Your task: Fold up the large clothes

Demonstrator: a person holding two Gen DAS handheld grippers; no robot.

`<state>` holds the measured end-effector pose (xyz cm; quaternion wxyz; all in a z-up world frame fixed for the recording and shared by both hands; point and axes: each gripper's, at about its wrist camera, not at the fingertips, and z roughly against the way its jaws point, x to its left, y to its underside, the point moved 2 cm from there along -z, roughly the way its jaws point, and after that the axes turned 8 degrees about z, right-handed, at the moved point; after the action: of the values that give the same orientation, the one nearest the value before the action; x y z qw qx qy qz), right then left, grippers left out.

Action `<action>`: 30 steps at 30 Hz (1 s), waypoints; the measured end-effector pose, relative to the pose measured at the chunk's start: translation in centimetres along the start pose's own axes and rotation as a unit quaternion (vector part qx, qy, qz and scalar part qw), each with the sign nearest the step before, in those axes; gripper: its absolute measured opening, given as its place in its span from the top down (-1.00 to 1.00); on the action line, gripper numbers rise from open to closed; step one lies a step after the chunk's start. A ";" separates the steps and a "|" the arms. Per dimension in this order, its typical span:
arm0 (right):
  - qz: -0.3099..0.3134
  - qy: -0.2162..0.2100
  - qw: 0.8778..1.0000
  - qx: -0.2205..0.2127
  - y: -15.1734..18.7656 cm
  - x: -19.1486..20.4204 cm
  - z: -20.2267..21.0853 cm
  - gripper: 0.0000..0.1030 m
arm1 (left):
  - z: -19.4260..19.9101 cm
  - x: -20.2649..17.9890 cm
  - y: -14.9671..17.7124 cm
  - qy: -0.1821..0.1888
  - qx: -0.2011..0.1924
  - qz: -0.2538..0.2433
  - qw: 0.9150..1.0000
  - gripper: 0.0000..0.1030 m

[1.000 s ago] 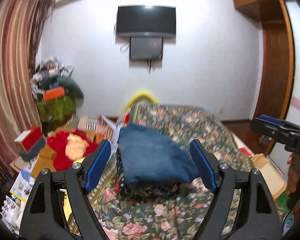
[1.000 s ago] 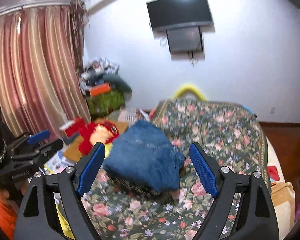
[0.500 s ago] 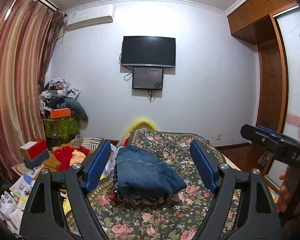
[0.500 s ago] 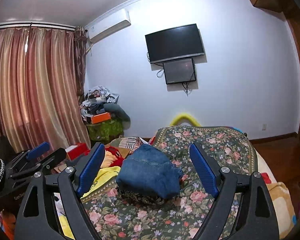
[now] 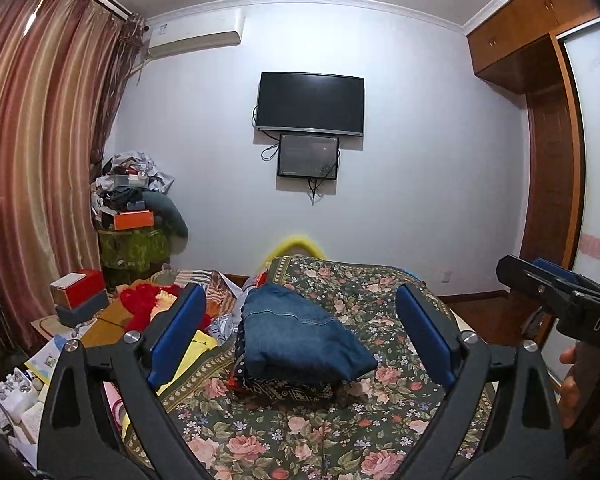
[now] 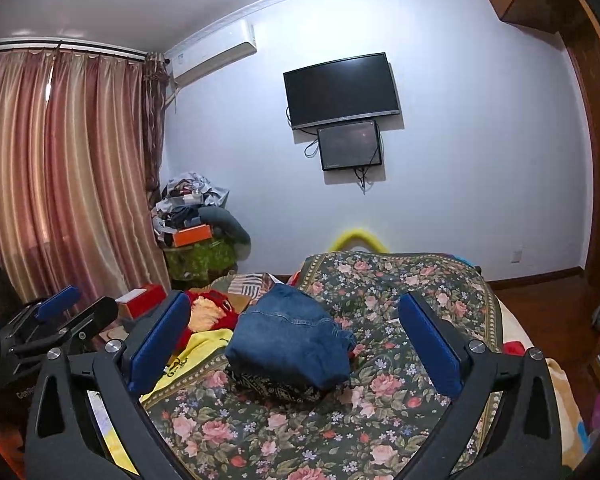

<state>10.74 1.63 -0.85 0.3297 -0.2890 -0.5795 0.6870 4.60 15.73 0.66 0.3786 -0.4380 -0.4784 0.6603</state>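
Folded jeans [image 5: 304, 340], atop a patterned folded garment [image 5: 284, 386] on the floral bedspread [image 5: 300, 432]; well ahead of both tools. Left gripper [image 5: 300, 340] and right gripper [image 6: 296, 344]: jaws wide, empty. Yellow cloth [image 6: 196, 350] and red plush toy [image 6: 208, 312] lie left of the stack.

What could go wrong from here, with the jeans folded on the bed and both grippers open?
1. The folded jeans sit on a patterned folded garment near the bedspread's left edge; a nudge might tip the stack toward the clutter beside the bed.
2. Both the left gripper and the right gripper are open and empty; closing on the top layer alone could undo the fold.
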 end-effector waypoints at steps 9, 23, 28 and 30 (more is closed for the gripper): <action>0.013 0.003 1.000 0.003 0.3 0.8 0.1 -1.00 | 0.1 0.1 0.2 -0.004 0.000 0.004 1.000 -0.89; 0.014 0.003 1.000 0.010 0.5 0.8 -0.1 -1.00 | -0.2 -0.3 0.4 -0.002 0.004 -0.002 1.000 -0.91; 0.014 0.004 1.000 0.012 0.6 1.0 -0.1 -1.00 | -0.2 -0.4 0.5 0.000 0.005 -0.003 1.000 -0.92; 0.013 0.005 1.000 0.013 0.6 0.9 -0.1 -1.00 | -0.3 -0.3 0.6 0.000 0.005 -0.004 1.000 -0.92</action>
<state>10.17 2.36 -1.50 0.3268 -0.2957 -0.5654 0.6972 4.89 15.38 0.14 0.3834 -0.4342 -0.4766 0.6613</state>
